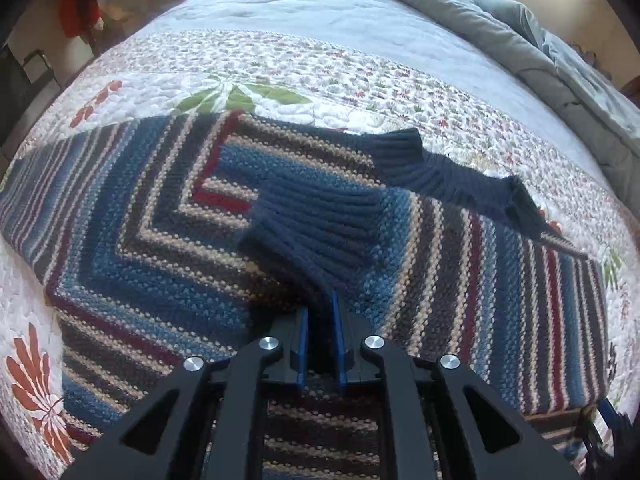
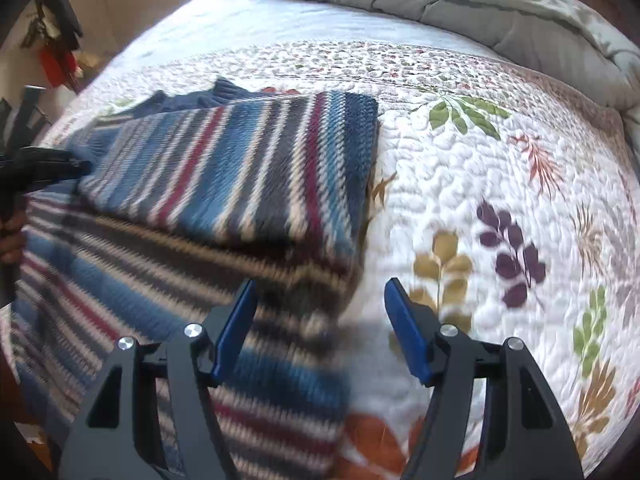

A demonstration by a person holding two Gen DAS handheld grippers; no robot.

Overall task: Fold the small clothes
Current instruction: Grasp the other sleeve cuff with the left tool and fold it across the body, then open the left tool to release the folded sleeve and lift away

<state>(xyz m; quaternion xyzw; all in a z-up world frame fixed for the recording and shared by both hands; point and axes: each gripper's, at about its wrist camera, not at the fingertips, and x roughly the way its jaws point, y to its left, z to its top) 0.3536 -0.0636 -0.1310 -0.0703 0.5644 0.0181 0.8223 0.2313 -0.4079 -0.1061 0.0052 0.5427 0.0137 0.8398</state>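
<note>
A striped knit sweater in blue, red, beige and grey lies on the bed, with both sleeves folded over its body. My left gripper is shut on the navy ribbed cuff of one sleeve, held over the sweater's middle. The navy ribbed collar lies at the far edge. In the right wrist view the sweater fills the left half, blurred. My right gripper is open and empty, just above the sweater's right edge. The left gripper shows at the far left there.
The bed carries a white quilt with leaf prints. A rumpled grey-blue duvet lies along the far edge, and it also shows in the left wrist view. Red and dark items hang by the wall beyond the bed.
</note>
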